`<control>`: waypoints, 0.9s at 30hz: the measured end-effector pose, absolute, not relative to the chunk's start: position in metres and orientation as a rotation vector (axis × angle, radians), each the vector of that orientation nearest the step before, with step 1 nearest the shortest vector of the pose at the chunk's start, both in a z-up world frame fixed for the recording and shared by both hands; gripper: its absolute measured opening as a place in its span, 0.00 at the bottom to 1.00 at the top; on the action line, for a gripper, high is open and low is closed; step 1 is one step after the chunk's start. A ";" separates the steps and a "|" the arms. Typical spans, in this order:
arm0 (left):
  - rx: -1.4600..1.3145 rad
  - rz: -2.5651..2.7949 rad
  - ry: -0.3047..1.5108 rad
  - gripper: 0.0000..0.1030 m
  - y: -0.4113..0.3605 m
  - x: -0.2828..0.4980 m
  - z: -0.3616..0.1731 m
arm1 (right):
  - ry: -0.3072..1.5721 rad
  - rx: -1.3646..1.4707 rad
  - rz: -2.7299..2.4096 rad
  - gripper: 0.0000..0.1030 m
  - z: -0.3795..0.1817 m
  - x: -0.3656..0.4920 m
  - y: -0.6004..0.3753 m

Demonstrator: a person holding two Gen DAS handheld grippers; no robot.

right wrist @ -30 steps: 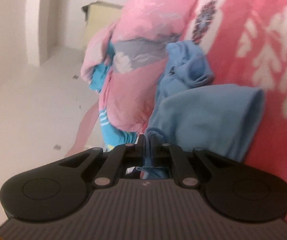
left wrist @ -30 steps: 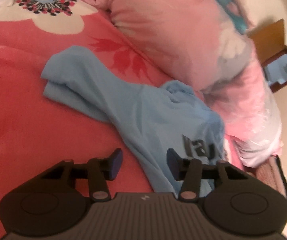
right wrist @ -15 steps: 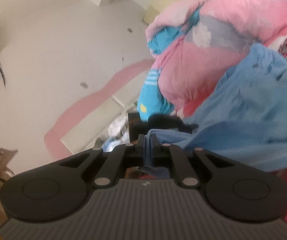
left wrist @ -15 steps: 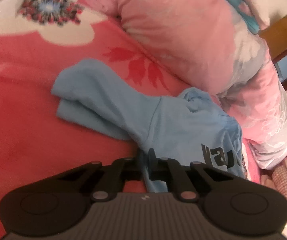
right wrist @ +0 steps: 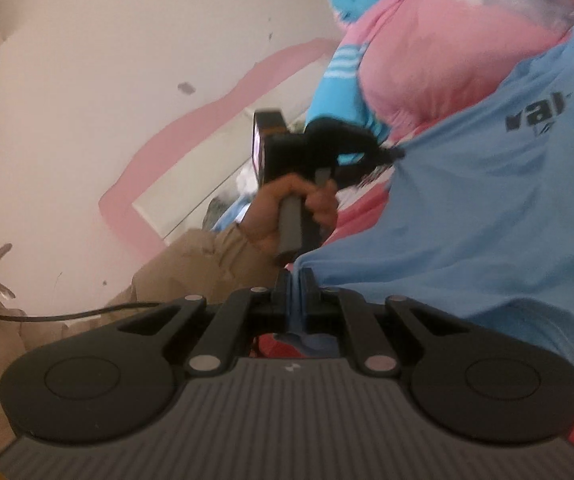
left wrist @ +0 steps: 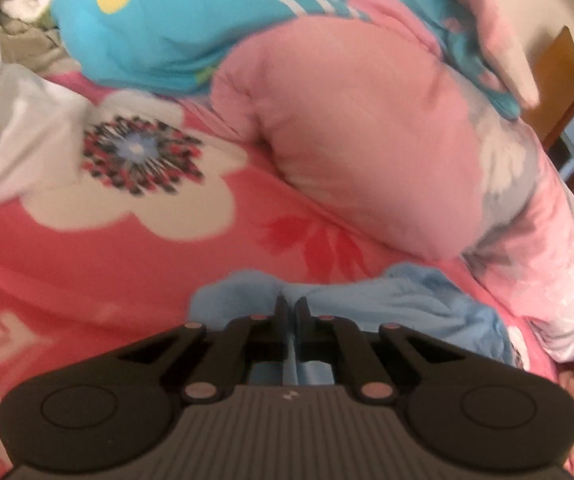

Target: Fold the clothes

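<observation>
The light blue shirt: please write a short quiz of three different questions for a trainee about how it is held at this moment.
1. True or false: the left claw is open.
2. What does the right claw grip? A) pink quilt B) light blue shirt C) cable
3. Fill in: in the right wrist view, the shirt's dark print sits toward the upper ____.

Key: 1 false, it is shut on the shirt; 2 B; 3 right.

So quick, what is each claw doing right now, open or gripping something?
Left claw: closed, pinching the light blue shirt.
Right claw: closed, pinching the same shirt.
</observation>
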State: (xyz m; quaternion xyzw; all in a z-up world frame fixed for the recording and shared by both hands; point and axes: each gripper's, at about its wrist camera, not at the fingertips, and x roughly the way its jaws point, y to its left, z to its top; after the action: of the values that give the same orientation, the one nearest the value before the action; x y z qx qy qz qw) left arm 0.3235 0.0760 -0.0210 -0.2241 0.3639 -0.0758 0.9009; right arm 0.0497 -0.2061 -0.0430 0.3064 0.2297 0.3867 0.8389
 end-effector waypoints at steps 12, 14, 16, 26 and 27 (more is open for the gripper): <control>-0.411 -0.205 0.854 0.40 0.114 0.320 -0.034 | 0.604 0.726 0.814 0.03 -0.063 0.098 -0.177; -0.407 -0.225 0.849 0.48 0.120 0.308 -0.028 | 0.609 0.751 0.802 0.03 -0.063 0.100 -0.180; -0.400 -0.244 0.841 0.49 0.126 0.293 -0.021 | 0.616 0.768 0.794 0.03 -0.062 0.100 -0.182; -0.369 -0.355 0.825 0.50 0.142 0.196 0.008 | 0.718 0.564 0.727 0.07 -0.069 0.092 -0.126; -0.364 -0.358 0.826 0.50 0.144 0.188 0.011 | 0.742 0.512 0.706 0.07 -0.072 0.090 -0.117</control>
State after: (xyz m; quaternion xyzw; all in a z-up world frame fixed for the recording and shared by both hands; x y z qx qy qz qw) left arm 0.1877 0.1440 0.0110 -0.1750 0.3968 -0.1723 0.8844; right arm 0.0905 -0.1165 -0.0716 0.2424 0.3509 0.3342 0.8405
